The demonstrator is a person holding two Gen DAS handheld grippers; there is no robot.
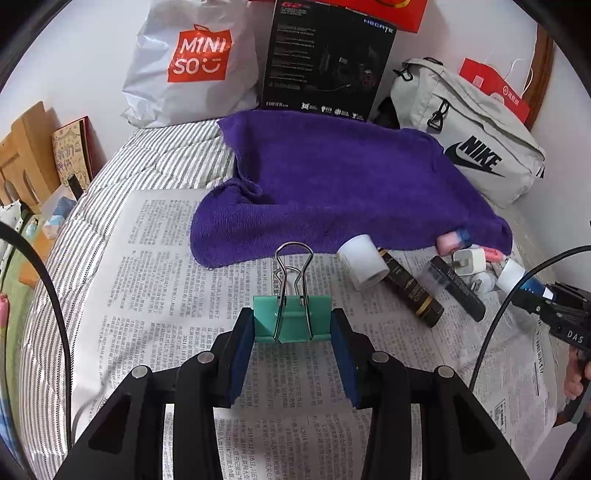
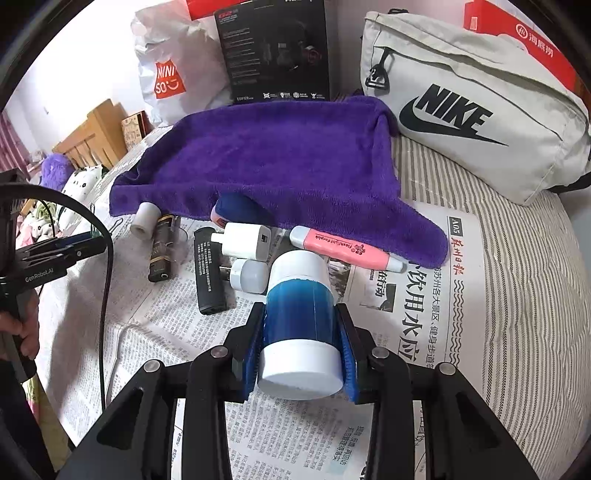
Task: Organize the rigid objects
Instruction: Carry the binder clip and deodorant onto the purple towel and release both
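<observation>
My left gripper (image 1: 293,328) is shut on a green binder clip (image 1: 291,319) with its wire handles pointing forward, above the newspaper (image 1: 155,266). My right gripper (image 2: 301,332) is shut on a blue bottle with white ends (image 2: 299,317); it shows at the right edge of the left wrist view (image 1: 532,286). Ahead of it lie a white charger (image 2: 245,240), a white round plug (image 2: 249,275), a black battery (image 2: 208,271), a dark gold-trimmed tube (image 2: 160,249), a white roll (image 2: 144,219) and a pink marker (image 2: 340,249). A blue object (image 2: 240,210) is partly hidden under the purple towel (image 2: 273,155).
A Nike bag (image 2: 469,110), a black headphone box (image 2: 273,51) and a Miniso bag (image 1: 192,62) stand at the back by the wall. Red packages (image 2: 517,33) lie behind the Nike bag. The striped bedding (image 2: 517,277) extends right; a wooden frame (image 1: 22,155) is at left.
</observation>
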